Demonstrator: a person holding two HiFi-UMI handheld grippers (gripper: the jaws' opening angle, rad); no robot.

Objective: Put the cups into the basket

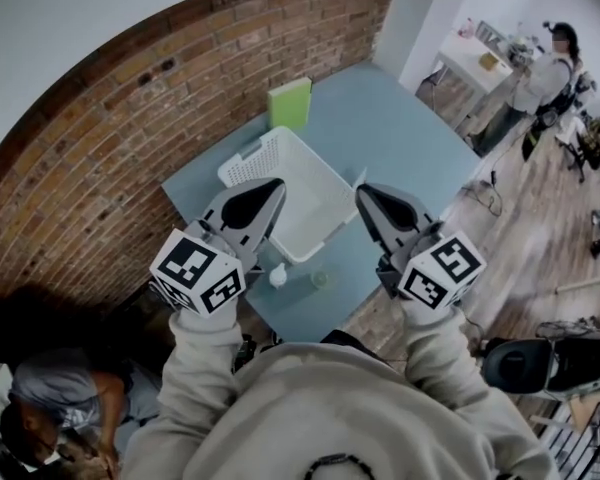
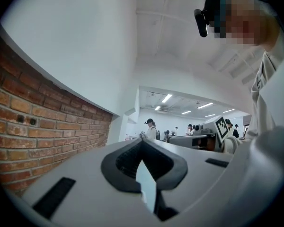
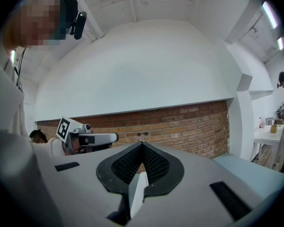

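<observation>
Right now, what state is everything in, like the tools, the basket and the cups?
Left tool: shut, empty, above the table.
Right tool: shut, empty, above the table.
Basket: upright on the table, looks empty.
White cup: on the table, outside the basket.
Clear cup: on the table, outside the basket.
Green box: standing upright behind the basket.

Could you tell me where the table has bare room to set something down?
The widest bare patch is the far right of the table, between the basket, the green box and the table edge. A thin strip runs left of the basket, by the brick wall. The near edge is crowded: a white cup and a clear cup stand before the basket.
</observation>
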